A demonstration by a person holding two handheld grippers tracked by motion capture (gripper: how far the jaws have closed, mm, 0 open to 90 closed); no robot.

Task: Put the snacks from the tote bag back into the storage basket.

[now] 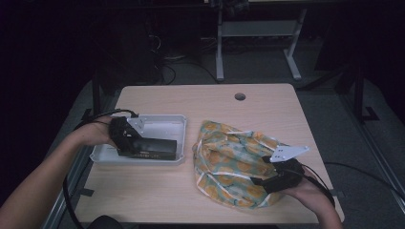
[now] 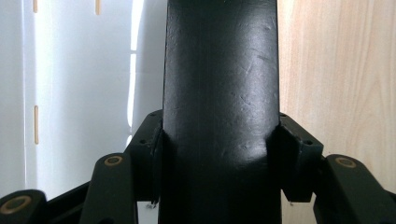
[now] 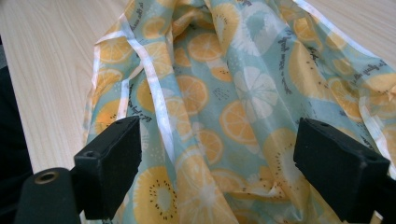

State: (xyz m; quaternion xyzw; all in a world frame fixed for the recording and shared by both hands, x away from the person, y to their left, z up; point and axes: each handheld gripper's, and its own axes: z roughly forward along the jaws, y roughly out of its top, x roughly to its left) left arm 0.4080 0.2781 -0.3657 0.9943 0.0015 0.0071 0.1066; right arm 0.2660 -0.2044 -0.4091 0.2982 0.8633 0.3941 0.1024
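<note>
Right tongs (image 1: 265, 180) sit nearest, at the near-right part of the table (image 1: 157, 191), jaws spread wide w/ nothing pinched; in the right gripper view the pads (image 3: 108, 168) hover over the citrus-print cloth bag (image 3: 224, 107), fabric lying slack between them, no contact I can confirm. Bag (image 1: 234, 162) is crumpled on the table's right half, well apart from the tray. Left tongs (image 1: 125, 143) farther back on the left, clamped on a black box (image 1: 150, 148); the left gripper view shows both pads (image 2: 154, 154) pressing its sides, so a firm hold at mid width. Box is a long dark slab, its far end pointing right along the near rim of the white tray (image 1: 162, 125), low over it; can't tell if it touches the tray floor. Judging progress: looks like about halfway, box gripped & at the tray, bag not yet grasped or opened. Left to do, prob.: settle or lift the box, take the bag w/ the right tongs. Beyond the table: desk legs (image 1: 219, 47), dark floor.
</note>
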